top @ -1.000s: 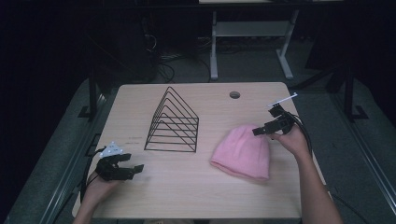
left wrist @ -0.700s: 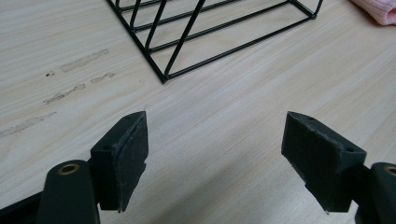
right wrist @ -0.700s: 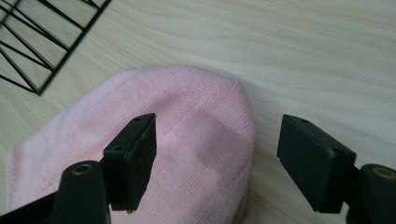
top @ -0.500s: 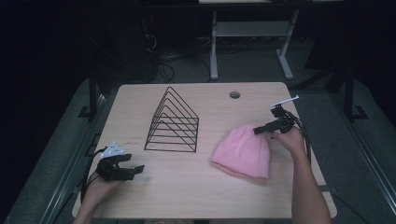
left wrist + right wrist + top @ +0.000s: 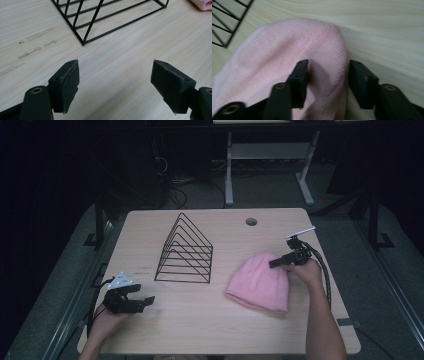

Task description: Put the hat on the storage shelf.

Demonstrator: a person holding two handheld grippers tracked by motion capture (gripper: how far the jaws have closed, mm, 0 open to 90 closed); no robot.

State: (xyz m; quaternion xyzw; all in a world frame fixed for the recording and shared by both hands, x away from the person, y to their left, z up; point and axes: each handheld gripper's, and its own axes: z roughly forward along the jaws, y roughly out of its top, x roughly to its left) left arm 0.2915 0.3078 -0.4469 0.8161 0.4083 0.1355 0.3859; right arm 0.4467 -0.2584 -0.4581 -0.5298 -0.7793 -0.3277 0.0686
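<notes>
The right gripper (image 5: 327, 82) is straddling a fold of the pink beanie (image 5: 287, 57), jaws parted. The left gripper (image 5: 115, 85) is hovering released above the tabletop (image 5: 120, 62), wire rack (image 5: 105, 17) ahead.

Lab-like room: bare wooden table (image 5: 200, 320), dark surrounds, floor cables (image 5: 175, 195).

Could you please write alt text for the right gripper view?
The right tool has its two black jaws open around a raised fold of a pink knit hat, one jaw pressing into the fabric and the other at the hat's edge. The hat lies on a light wooden table, with part of a black wire rack at upper left.
</notes>
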